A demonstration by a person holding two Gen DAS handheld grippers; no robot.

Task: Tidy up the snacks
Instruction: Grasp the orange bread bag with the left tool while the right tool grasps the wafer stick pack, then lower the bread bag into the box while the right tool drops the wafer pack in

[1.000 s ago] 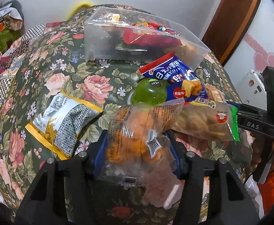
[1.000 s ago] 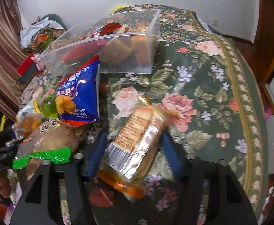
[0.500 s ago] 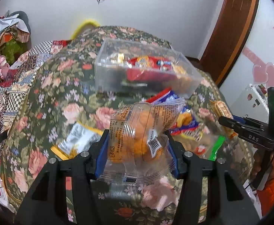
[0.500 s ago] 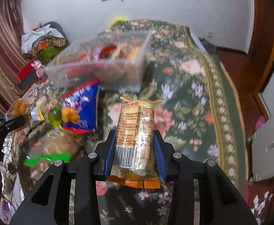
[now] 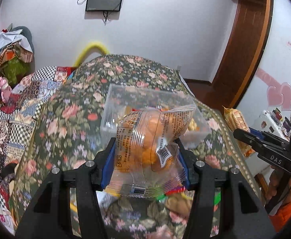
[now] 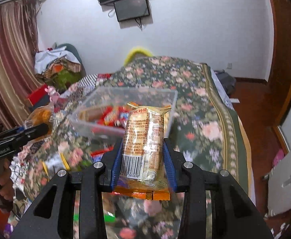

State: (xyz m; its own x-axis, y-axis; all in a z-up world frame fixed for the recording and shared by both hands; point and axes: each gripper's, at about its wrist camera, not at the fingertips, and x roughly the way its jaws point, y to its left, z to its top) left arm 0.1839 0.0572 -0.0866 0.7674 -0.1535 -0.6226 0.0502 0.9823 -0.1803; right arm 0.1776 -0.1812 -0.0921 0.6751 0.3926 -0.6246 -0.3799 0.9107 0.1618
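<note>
My left gripper point(image 5: 146, 153) is shut on a clear bag of orange buns point(image 5: 151, 139) and holds it up in the air short of the clear plastic bin point(image 5: 113, 107). My right gripper point(image 6: 143, 153) is shut on a gold biscuit packet point(image 6: 143, 139), upright, also in the air short of the bin point(image 6: 125, 91). The bin holds several red and orange snack packs. Each gripper shows in the other's view: the right one with its packet point(image 5: 237, 123) at the right, the left one with its bag point(image 6: 39, 117) at the left.
The floral-covered table point(image 5: 69, 119) carries loose snacks below the grippers, blurred. A checkered quilt and piled clothes point(image 5: 8, 51) lie to the left. A wooden door point(image 5: 243, 45) and a white cabinet are to the right. A screen hangs on the far wall.
Both grippers have risen from the table with their packs and tilted up toward the bin; the loose snacks have dropped below the frame.
</note>
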